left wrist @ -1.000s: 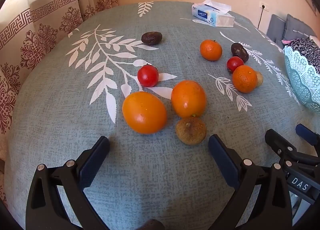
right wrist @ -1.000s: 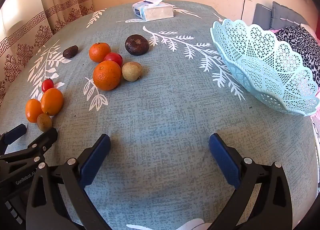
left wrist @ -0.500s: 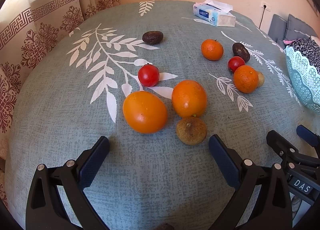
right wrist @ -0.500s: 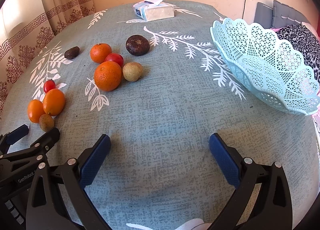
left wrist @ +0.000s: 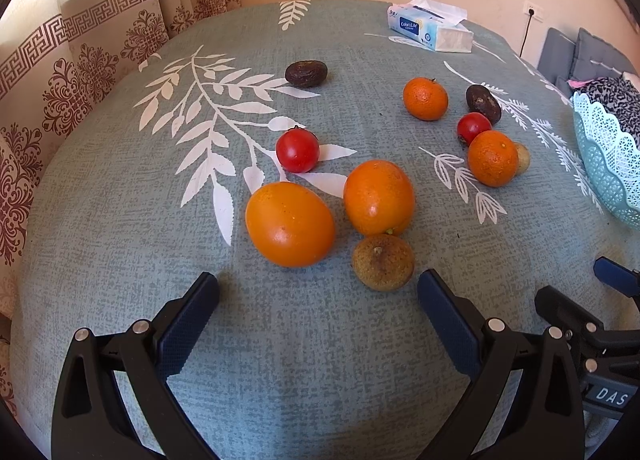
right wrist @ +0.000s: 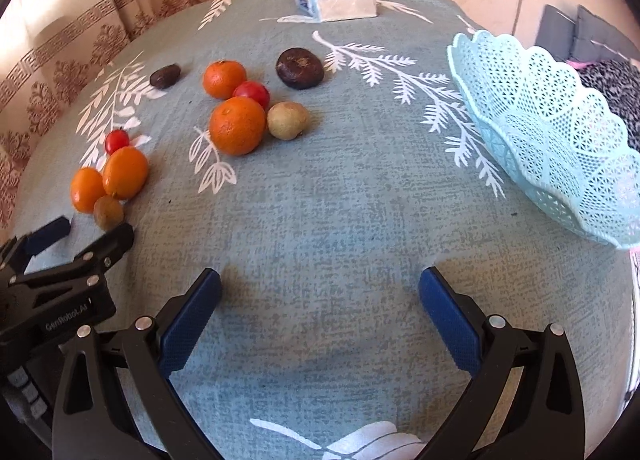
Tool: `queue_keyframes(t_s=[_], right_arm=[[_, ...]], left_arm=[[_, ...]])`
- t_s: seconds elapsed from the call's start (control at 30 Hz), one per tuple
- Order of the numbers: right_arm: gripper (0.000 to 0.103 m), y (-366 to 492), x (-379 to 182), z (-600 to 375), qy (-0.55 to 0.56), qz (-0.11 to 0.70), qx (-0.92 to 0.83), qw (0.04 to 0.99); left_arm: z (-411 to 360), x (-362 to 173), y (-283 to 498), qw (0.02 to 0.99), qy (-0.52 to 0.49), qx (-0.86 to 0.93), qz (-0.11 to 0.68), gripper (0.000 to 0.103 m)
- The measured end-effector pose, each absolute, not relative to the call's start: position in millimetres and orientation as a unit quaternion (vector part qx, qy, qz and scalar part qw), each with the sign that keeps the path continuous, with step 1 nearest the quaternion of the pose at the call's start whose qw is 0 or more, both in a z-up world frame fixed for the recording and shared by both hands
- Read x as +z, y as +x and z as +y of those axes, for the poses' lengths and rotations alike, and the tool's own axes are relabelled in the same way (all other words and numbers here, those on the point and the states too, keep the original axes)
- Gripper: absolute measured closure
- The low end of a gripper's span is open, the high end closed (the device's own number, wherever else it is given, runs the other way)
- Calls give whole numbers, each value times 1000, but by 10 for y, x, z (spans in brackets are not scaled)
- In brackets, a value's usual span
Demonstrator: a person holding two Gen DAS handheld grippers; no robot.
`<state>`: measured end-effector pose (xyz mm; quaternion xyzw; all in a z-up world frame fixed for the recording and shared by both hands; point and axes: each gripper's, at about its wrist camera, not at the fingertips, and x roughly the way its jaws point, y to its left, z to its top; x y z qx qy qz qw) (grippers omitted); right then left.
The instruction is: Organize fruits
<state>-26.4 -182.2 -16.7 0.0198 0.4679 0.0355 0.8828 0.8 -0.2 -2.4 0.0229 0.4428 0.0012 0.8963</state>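
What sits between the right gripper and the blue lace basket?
Nothing: in the right wrist view only bare tablecloth separates the open right gripper from the basket. The fruits all lie off to the left.

The right gripper (right wrist: 319, 280) has crept forward over the cloth, so the basket (right wrist: 520, 140) and fruit cluster (right wrist: 256, 108) sit slightly nearer its spread fingers.

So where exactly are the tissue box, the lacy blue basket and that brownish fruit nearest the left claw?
tissue box (right wrist: 335, 4): right wrist view, its long side.
blue basket (right wrist: 560, 148): right wrist view, its inner lattice wall.
brownish fruit (left wrist: 383, 262): left wrist view, middle of its skin.
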Motion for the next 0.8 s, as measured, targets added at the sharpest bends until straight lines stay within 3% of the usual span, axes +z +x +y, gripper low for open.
queue_keyframes(t_s=[0.8], right_arm=[[2,-319,-185,-1828,13,455,44,889]], left_arm=[[8,-5,-13,899,17,-3,438,5]])
